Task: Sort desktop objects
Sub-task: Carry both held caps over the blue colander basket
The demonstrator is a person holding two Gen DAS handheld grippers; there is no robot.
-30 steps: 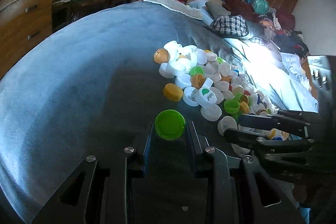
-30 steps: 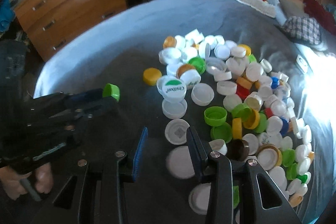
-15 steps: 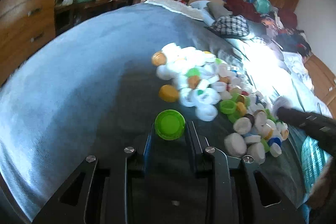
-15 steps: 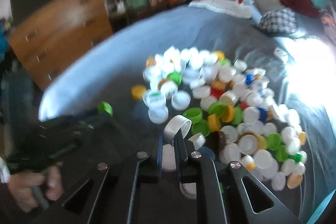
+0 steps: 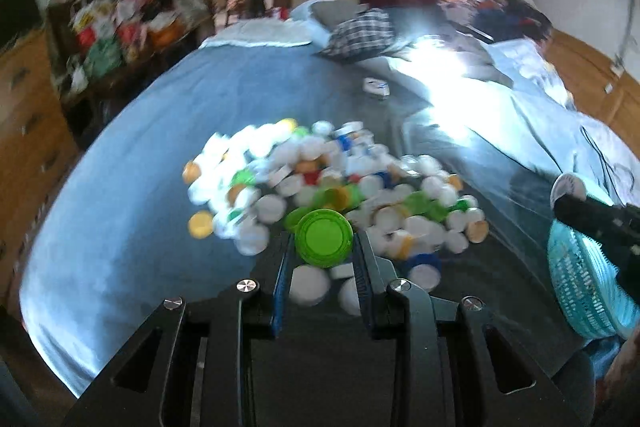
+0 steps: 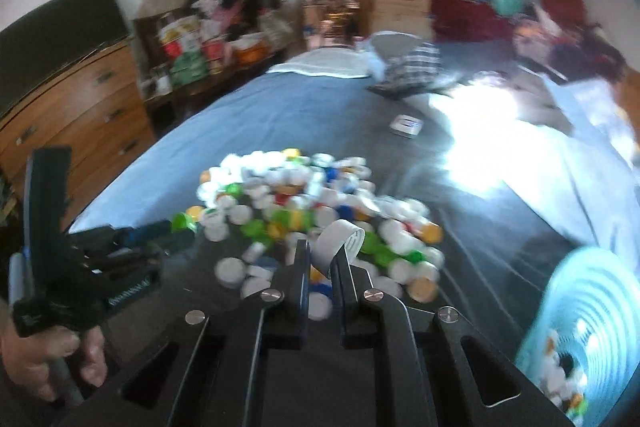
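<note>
above bed (image 5: pixel 120 187), tongs (image 5: pixel 322 247) tilted downward

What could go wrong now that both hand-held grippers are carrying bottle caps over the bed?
The right hand-held gripper pinches the white cap only by its rim, so it might twist free. The green cap in the left hand-held gripper could fall into the cap pile. The teal basket sits near the bed's edge; a bump might tip it.
</note>
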